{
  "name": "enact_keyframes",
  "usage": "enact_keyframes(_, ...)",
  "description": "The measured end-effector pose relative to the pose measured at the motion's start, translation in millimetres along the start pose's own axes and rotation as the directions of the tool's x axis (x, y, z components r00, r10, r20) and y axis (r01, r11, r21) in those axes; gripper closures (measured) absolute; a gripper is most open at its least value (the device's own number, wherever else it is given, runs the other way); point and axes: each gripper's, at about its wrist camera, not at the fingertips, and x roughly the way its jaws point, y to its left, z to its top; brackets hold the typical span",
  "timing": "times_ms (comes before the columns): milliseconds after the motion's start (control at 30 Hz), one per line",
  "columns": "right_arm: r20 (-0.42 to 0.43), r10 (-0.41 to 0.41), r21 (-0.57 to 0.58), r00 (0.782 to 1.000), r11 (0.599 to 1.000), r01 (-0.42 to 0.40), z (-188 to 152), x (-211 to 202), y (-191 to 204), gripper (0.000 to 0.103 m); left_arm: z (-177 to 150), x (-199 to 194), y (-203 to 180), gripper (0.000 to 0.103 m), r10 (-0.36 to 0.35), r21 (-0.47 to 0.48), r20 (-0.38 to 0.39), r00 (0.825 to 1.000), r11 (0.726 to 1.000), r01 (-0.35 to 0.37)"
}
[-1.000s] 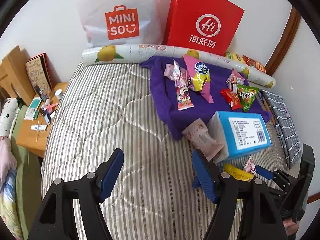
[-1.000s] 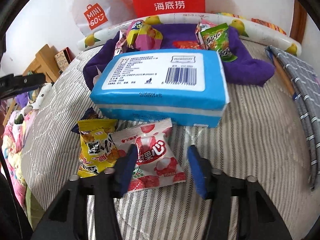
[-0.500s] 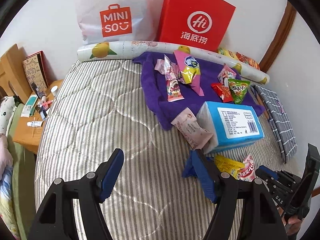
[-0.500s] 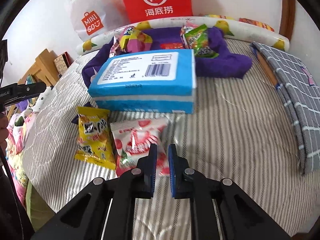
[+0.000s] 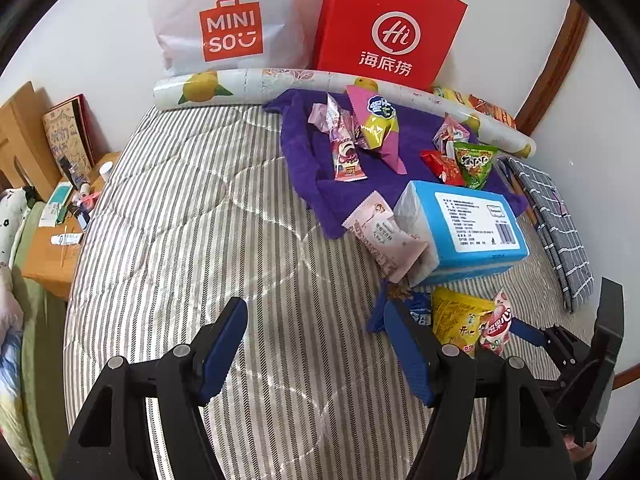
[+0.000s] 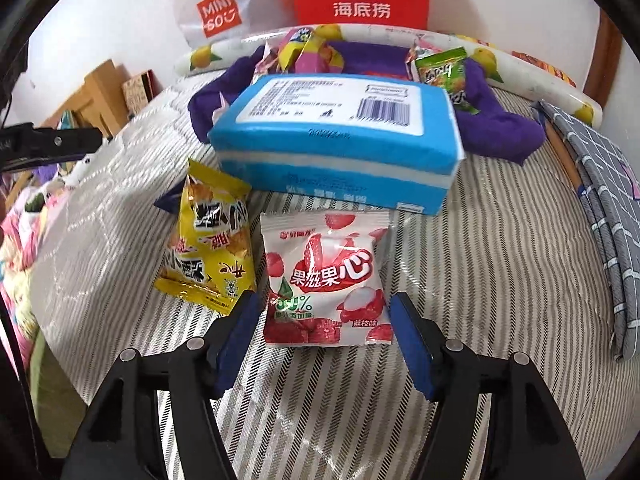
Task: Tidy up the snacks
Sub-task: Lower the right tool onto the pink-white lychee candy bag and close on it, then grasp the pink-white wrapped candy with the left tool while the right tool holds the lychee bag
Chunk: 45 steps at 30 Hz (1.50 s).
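Left wrist view: left gripper [image 5: 316,344], fingers apart, empty, above the grey striped quilted mattress [image 5: 192,240]. Purple towel [image 5: 308,160] carries several snack packets; blue wrapped tissue pack [image 5: 472,228] beside it; wooden bedside stand [image 5: 48,252] at the left.

Right wrist view: right gripper [image 6: 326,332], fingers apart, flanking the lower end of the white-and-red lychee jelly packet [image 6: 326,280], apparently not yet clamped. Probably light, crinkly, slippery film; best pinched at a sealed edge. Yellow foil snack packet [image 6: 208,240] just beside.

Two shopping bags [image 5: 384,28], one blue tissue pack [image 6: 340,136], one purple towel [image 5: 308,160], roughly ten snack packets [image 6: 326,280]
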Motion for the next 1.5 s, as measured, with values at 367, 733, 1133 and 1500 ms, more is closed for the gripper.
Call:
enact_keyframes(367, 0.038, -0.017, -0.004, 0.999, 1.0, 0.017, 0.5, 1.1, -7.9, 0.04, -5.1, 13.2, -14.2, 0.034, -0.037, 0.014, -0.013, 0.999, 0.999, 0.037)
enact_keyframes(733, 0.071, -0.041, 0.069, 0.997, 0.997, 0.036, -8.1, -22.9, -38.4, 0.04, 25.6, 44.9, -24.4, 0.034, -0.1, -0.028, -0.015, 0.995, 0.995, 0.1)
enact_keyframes(1133, 0.077, -0.07, 0.148, 0.995, 0.987, 0.058, -5.3, -33.1, -63.6, 0.06, 56.8, 90.1, -22.7, 0.045, -0.177, -0.107, -0.052, 0.983, 0.98, 0.171)
enact_keyframes(1500, 0.069, -0.042, 0.127, 0.997, 0.991, 0.033, -9.8, -35.7, -57.8, 0.041, 53.6, 103.8, -26.2, 0.075, -0.239, -0.116, -0.085, 0.967, 0.967, 0.228)
